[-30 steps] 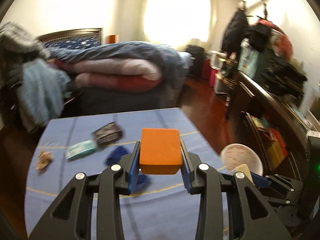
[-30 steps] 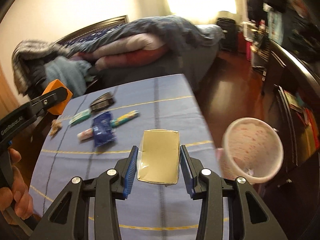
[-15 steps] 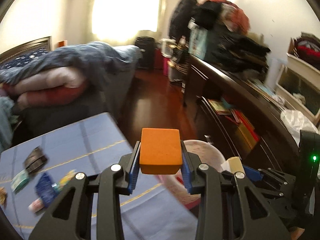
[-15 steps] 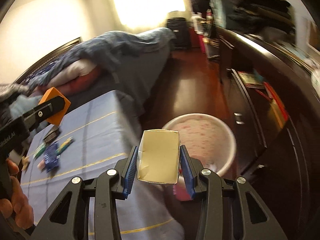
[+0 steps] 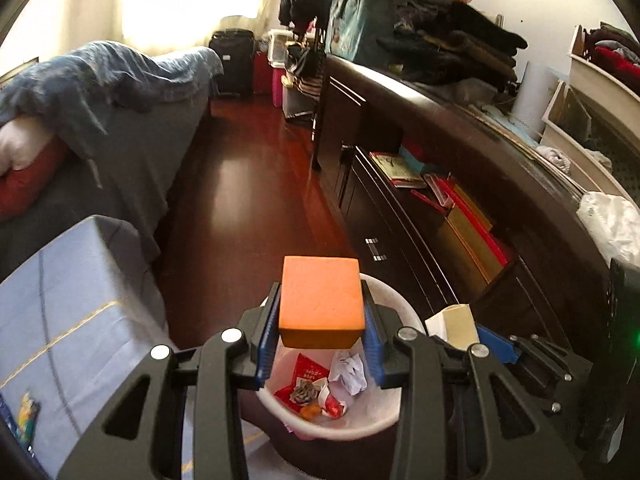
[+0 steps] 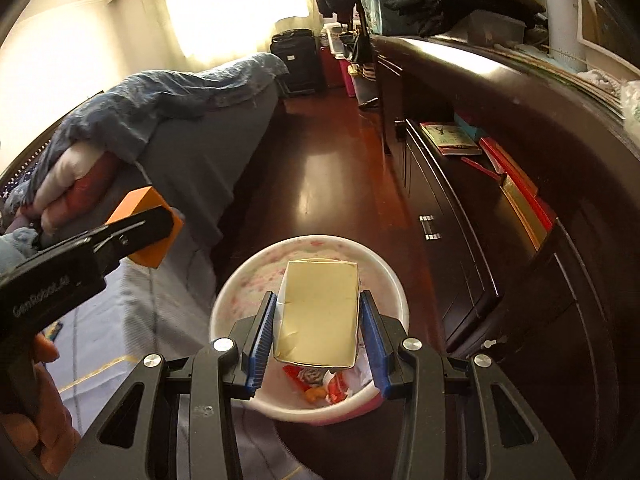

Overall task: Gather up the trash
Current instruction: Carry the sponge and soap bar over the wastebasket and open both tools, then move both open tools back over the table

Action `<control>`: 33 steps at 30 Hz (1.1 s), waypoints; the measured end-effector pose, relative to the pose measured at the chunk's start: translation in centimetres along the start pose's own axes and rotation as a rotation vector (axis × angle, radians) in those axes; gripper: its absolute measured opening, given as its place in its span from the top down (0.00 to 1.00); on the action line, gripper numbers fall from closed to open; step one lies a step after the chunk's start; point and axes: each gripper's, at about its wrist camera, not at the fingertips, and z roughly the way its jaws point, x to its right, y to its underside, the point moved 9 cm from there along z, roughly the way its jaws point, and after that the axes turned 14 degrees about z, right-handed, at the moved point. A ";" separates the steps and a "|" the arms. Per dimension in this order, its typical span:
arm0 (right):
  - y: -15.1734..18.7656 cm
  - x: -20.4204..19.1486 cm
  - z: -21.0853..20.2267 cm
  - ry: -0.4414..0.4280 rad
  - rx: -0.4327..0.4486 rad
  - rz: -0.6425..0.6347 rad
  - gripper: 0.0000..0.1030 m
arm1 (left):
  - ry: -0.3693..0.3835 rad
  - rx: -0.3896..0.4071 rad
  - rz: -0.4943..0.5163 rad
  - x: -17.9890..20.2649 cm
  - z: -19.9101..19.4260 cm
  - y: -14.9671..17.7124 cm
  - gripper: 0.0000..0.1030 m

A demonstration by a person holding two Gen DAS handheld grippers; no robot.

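An orange block (image 5: 320, 300) sits between the blue pads of my left gripper (image 5: 320, 320), which still touch its sides while the jaws are opening. It hangs over the white bin (image 5: 332, 432), which holds a red wrapper (image 5: 304, 384) and crumpled paper (image 5: 350, 372). My right gripper (image 6: 318, 328) is shut on a pale yellow box (image 6: 318, 312), also above the bin (image 6: 240, 276). In the right wrist view the orange block (image 6: 158, 248) shows at left, a little short of the bin's rim.
The table with the blue cloth (image 5: 60, 300) lies left of the bin, a wrapper (image 5: 26, 416) at its near edge. A dark dresser (image 5: 440, 184) runs along the right, a bed (image 5: 120, 128) at left, red wooden floor (image 5: 248, 184) between. A person's hand (image 6: 32, 420) grips the left tool.
Both grippers swung right and down, from above the table and its scattered wrappers to over the bin. Each still carries its box.
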 end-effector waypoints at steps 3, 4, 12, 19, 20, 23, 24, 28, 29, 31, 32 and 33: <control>-0.2 0.5 1.6 0.018 -0.004 0.000 0.59 | 0.028 -0.008 -0.004 0.3 1.9 -0.5 0.48; -0.3 0.6 2.0 0.022 -0.004 0.000 0.59 | 0.037 -0.010 -0.003 0.5 2.5 -0.7 0.46; -0.1 1.5 4.0 0.075 -0.005 -0.012 0.51 | 0.047 0.028 0.001 0.5 2.7 -1.7 0.24; 0.3 0.9 3.3 0.067 -0.013 -0.013 0.44 | -0.003 0.056 -0.046 -2.0 -0.5 -1.1 0.22; 0.4 0.6 3.0 0.064 -0.017 -0.011 0.42 | -0.020 0.057 -0.052 -2.5 -1.1 -1.1 0.21; 0.9 -0.8 1.7 0.033 -0.026 -0.017 0.38 | -0.103 0.058 -0.083 -5.0 -3.9 0.2 0.18; 1.1 -1.5 1.2 0.019 -0.026 -0.023 0.34 | -0.123 0.058 -0.094 -5.6 -4.7 0.7 0.18; 2.0 -5.3 -1.5 -0.055 -0.026 -0.075 0.27 | -0.247 0.044 -0.147 -9.5 -9.0 3.5 0.15; 2.3 -6.6 -2.2 -0.079 -0.024 -0.097 0.23 | -0.283 0.038 -0.159 -10.6 -10.2 4.4 0.14; 3.0 -8.9 -3.5 -0.114 -0.020 -0.138 0.20 | -0.346 0.022 -0.185 -12.6 -12.3 6.2 0.13; 3.6 -10.6 -4.4 -0.140 -0.021 -0.168 0.19 | -0.380 0.013 -0.206 -13.7 -13.4 7.3 0.13; 4.2 -11.7 -4.9 -0.159 -0.026 -0.187 0.17 | -0.407 0.008 -0.231 -14.8 -14.7 8.4 0.12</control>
